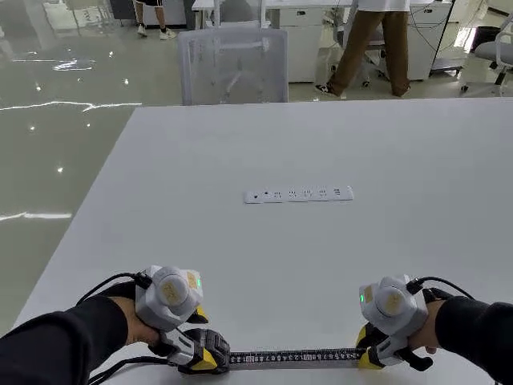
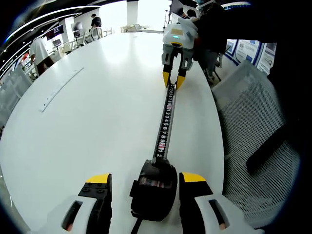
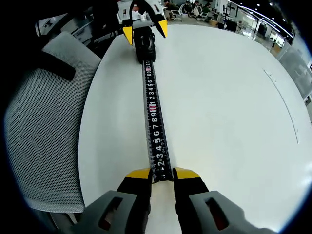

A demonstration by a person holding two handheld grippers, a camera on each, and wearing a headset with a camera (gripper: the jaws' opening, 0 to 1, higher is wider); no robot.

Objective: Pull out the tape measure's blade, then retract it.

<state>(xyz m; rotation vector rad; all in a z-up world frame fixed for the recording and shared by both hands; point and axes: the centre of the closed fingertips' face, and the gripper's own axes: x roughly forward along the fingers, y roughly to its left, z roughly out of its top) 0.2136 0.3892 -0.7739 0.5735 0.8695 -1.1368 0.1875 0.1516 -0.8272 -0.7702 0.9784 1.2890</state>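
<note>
A black tape measure case (image 1: 210, 351) lies at the white table's near edge, with my left gripper (image 1: 204, 358) shut around it. Its blade (image 1: 292, 358) runs out flat to the right, numbers up. My right gripper (image 1: 367, 358) is shut on the blade's end. In the left gripper view the case (image 2: 155, 190) sits between the yellow-tipped fingers (image 2: 99, 178) and the blade (image 2: 165, 126) stretches away to the right gripper (image 2: 173, 80). In the right gripper view the blade (image 3: 153, 107) leads from my right gripper (image 3: 161, 173) to the case (image 3: 145, 41).
A white power strip (image 1: 298, 194) lies mid-table on the white table (image 1: 321, 136). A grey mesh chair (image 1: 232, 64) stands at the far edge, another chair (image 2: 253, 126) beside the near edge. People stand on the glossy floor beyond.
</note>
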